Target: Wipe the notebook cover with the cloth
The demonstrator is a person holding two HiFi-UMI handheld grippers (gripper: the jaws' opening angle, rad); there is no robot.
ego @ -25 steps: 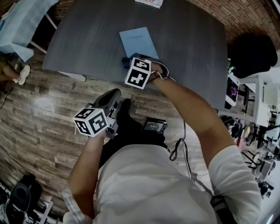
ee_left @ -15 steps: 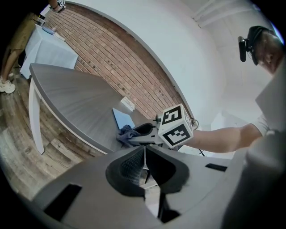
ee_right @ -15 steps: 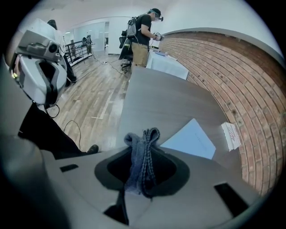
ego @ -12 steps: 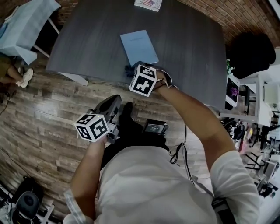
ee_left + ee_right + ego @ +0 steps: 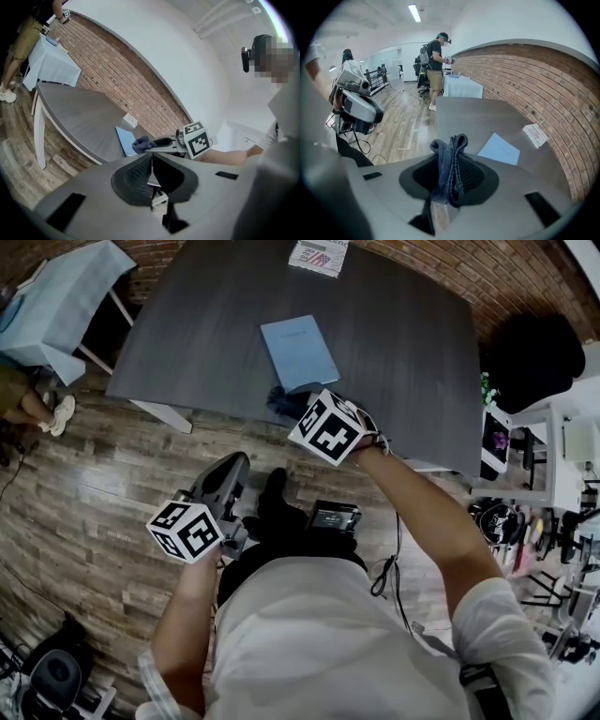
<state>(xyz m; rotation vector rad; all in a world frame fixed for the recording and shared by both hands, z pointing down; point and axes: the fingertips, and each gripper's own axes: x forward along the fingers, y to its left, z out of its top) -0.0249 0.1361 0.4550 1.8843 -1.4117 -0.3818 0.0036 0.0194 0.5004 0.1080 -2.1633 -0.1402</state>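
My right gripper [image 5: 449, 176]: jaws clamped on the folded dark blue cloth [image 5: 451, 157], held just beside the notebook's [image 5: 299, 352] near edge. Notebook: light blue, flat on the grey tabletop [image 5: 206, 324]. My left gripper [image 5: 151, 169]: jaws together, empty, clear of the tabletop.

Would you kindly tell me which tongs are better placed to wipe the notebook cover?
Right. The right tongs grip the cloth just short of the notebook; the left tongs are shut, empty, back from the table.

One blue notebook [image 5: 298, 352], one dark cloth [image 5: 449, 159], one printed leaflet [image 5: 319, 256], one grey table [image 5: 403, 343], and two grippers: left gripper [image 5: 151, 158], right gripper [image 5: 450, 154].
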